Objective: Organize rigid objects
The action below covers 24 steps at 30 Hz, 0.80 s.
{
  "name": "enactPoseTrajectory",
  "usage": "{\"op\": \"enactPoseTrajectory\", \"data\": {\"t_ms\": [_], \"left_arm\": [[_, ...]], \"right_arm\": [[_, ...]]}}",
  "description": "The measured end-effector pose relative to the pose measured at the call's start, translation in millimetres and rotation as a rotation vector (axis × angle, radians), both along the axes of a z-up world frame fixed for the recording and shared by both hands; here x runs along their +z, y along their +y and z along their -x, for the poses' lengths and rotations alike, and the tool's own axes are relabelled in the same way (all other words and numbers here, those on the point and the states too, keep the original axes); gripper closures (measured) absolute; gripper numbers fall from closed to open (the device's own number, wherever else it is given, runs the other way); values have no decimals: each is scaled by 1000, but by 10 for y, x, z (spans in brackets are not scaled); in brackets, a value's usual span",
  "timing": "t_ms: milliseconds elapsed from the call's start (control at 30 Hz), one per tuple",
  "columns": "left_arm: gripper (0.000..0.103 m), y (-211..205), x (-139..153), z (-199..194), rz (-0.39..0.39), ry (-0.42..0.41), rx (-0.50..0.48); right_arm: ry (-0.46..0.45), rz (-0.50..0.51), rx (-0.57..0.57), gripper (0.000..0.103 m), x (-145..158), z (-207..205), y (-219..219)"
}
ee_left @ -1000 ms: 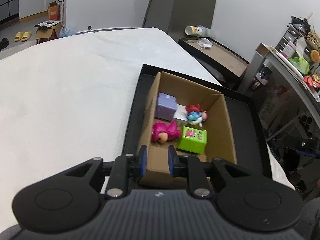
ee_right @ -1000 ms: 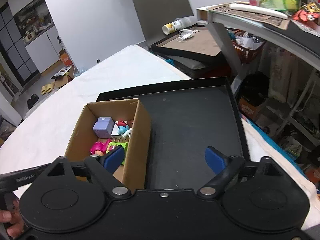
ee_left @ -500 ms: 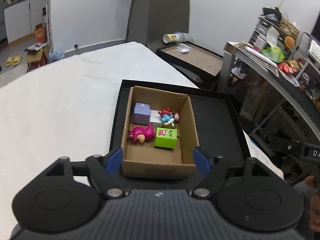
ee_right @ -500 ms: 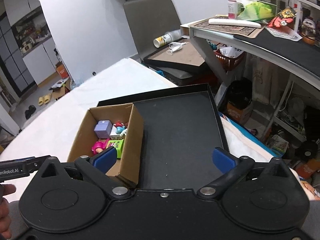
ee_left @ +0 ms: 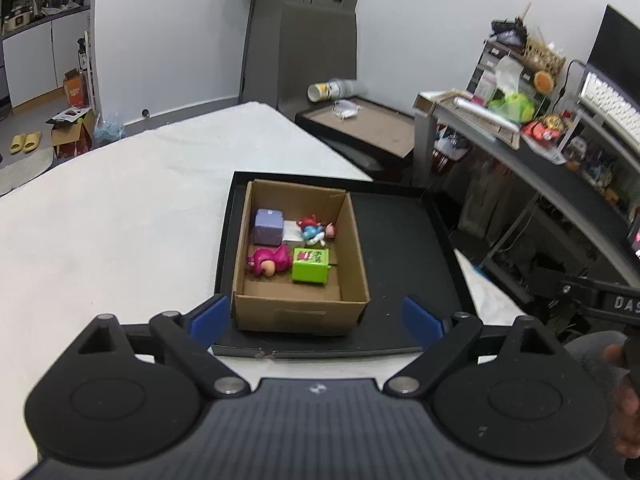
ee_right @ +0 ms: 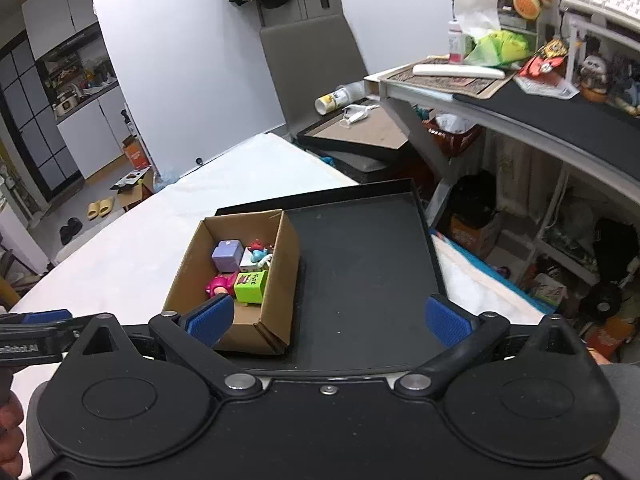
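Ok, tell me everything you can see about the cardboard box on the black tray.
The cardboard box is plain brown corrugated card, rectangular, open-topped and upright. It sits on the left part of the black tray. Inside lie a lilac cube, a pink figure, a green block and a small red-and-blue figure, all toward the far end. Neither gripper touches it.

Red-and-blue figure (ee_left: pixel 315 230) in cardboard box (ee_left: pixel 356 252): details too small.

White walls (ee_left: pixel 168 32) fill the upper frame; a grey chair (ee_right: pixel 316 68) stands centre, a cluttered desk (ee_right: pixel 520 108) at right.
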<state>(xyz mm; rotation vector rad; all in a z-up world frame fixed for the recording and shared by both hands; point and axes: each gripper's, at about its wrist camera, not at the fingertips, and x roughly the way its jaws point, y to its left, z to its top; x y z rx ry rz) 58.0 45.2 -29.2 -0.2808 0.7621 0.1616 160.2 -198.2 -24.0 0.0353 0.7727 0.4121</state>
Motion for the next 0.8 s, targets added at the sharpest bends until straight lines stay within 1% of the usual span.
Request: {"op": "enactPoseTrajectory", "data": {"t_ms": [100,167,300,333,400,500,800], "left_arm": [[9,-50,62,89,1,-14,0],[8,-92,102,143,-16,-17,-3],[7,-182,184,227,-52,-40,-18],[6,-203,196,238,-64,-43,-22],[0,-249,212,266,-72,-44,-25],[0,-284,232,327,-57,-50,-34],[0,-400,304,495,-88,-63,-33]], "right_arm": [[-6,-8,0,0,46,66,-48],[4,-14,-3,0,67,96,-68],[-9,-12,-10,0,109,196,-106],[-10,-4,-15,0,114,213,-113],[-7,-7,-15,0,121,244,-141],[-7,-23,-15,0,148,304,-183],[-35,-12,-3,0,245,477,-241]]}}
